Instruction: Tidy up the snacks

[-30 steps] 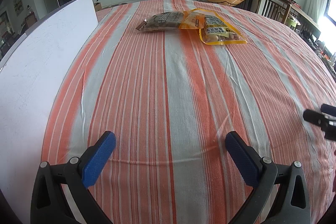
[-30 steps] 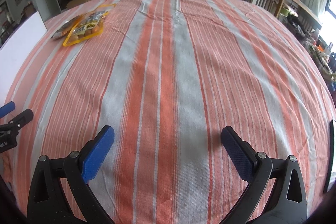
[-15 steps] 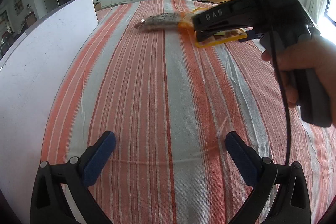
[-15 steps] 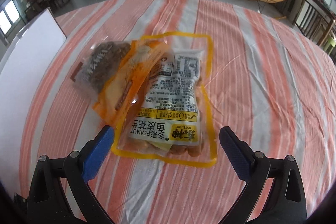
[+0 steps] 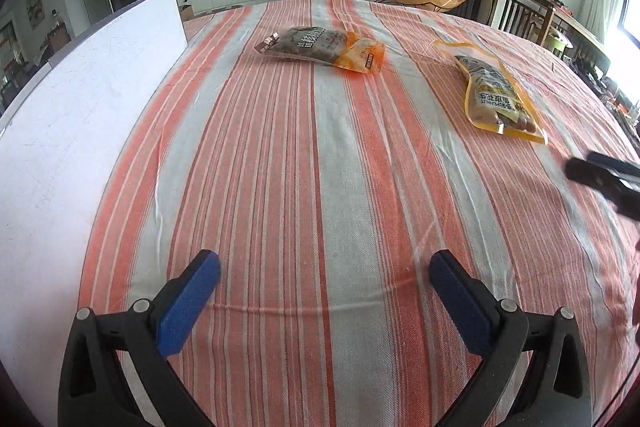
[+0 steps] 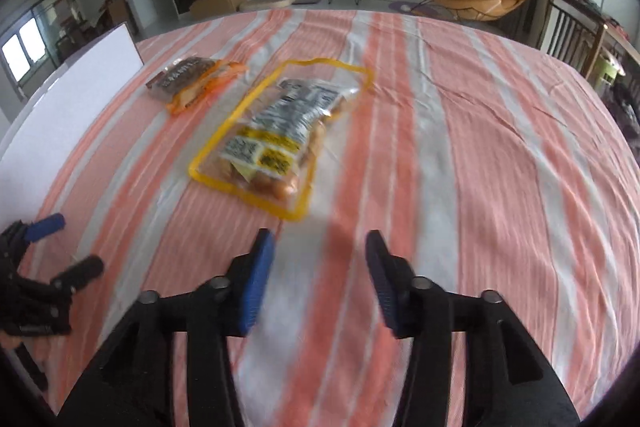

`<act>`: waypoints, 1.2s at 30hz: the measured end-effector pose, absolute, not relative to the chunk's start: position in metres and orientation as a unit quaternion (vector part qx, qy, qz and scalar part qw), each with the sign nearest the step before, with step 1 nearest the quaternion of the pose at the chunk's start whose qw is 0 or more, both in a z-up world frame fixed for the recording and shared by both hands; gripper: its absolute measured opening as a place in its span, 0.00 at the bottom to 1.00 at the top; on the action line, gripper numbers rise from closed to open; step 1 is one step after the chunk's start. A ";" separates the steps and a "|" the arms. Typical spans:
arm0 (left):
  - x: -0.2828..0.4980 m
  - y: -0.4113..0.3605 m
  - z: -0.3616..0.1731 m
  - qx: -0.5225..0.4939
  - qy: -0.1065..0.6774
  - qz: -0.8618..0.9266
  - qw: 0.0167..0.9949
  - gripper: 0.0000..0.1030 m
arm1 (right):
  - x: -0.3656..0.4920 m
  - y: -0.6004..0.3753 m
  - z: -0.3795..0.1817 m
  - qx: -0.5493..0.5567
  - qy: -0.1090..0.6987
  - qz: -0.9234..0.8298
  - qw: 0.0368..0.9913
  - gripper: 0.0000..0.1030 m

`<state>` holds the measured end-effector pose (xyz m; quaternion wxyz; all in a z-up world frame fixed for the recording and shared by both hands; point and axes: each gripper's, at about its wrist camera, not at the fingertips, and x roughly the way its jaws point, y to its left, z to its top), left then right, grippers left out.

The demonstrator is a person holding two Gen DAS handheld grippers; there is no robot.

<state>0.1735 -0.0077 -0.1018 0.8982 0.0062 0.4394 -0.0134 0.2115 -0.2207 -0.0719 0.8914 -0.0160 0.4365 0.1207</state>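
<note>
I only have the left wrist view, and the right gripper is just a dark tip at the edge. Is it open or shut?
Observer: Open. The right wrist view shows the right gripper with its jaws apart and only tablecloth between them.
Operator: Is it lined up on anything?
Observer: Nearly. The peanut packet lies ahead, somewhat left of its centre line, and the gripper isn't touching it.
Operator: Which face is up?
Observer: The printed label side, with QR codes towards the gripper end.
</note>
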 end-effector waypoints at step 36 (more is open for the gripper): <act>0.450 -0.034 -0.094 -0.102 0.501 0.163 0.844 0.91 | 0.190 -0.265 -0.074 0.101 0.392 0.129 0.905 0.90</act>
